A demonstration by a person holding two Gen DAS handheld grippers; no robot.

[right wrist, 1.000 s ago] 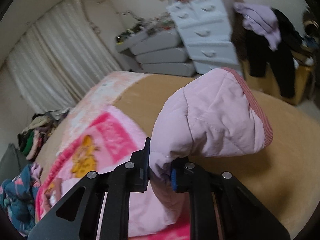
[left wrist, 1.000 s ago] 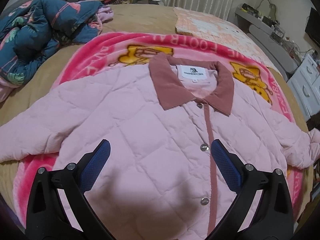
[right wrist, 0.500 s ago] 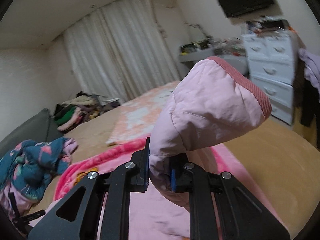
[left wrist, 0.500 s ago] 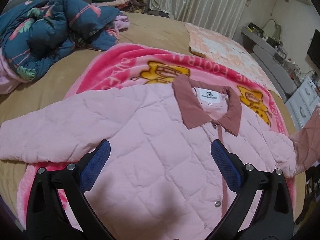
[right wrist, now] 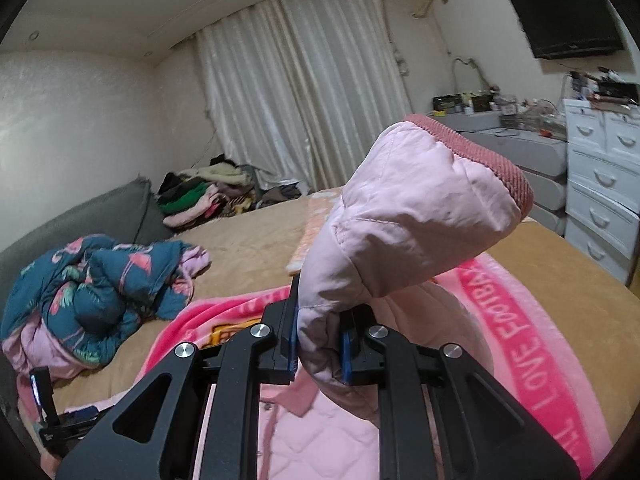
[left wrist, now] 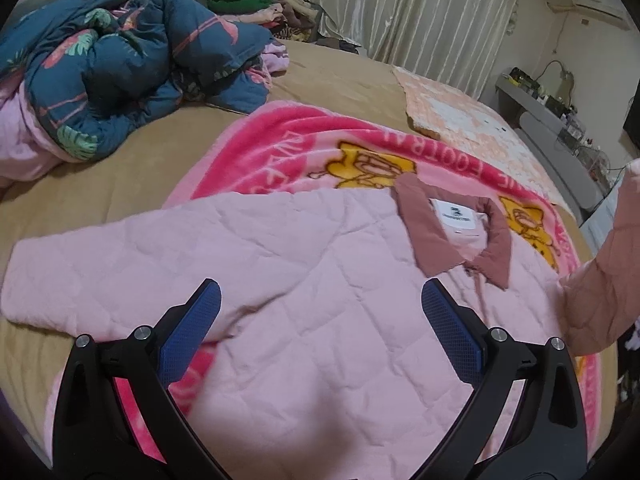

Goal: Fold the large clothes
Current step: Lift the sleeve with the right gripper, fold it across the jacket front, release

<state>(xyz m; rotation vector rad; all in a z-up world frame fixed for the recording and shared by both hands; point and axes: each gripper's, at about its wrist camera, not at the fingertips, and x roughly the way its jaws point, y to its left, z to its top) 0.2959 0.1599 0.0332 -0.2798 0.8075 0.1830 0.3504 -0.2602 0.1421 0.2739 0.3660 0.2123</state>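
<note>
While the pink jacket (left wrist: 304, 280) is lying face up on the pink blanket (left wrist: 320, 148) spread over the tan bed (left wrist: 120, 184), here's the rundown going left to right. Far left, a blue floral duvet (left wrist: 120, 60) is sitting bunched up, well apart from the jacket, and a clothes pile (left wrist: 256, 4) is sitting behind it by the curtain (left wrist: 420, 12). The jacket's one sleeve (left wrist: 92, 276) is lying flat, reaching off the blanket onto the bed. The left gripper (left wrist: 320, 320) is hovering over the jacket's chest with its blue pads (left wrist: 192, 332) spread wide, grasping nothing. Just past it the dusty-rose collar (left wrist: 456, 236) is lying open with the white label showing. Over on the right, the right gripper (right wrist: 318, 344) is clamping down on the other sleeve (right wrist: 404, 216) just behind the cuff (right wrist: 484, 152), holding it up off the bed so the ribbed cuff is sticking out above the blanket. White drawers (right wrist: 604, 184) are standing at the far right.
</note>
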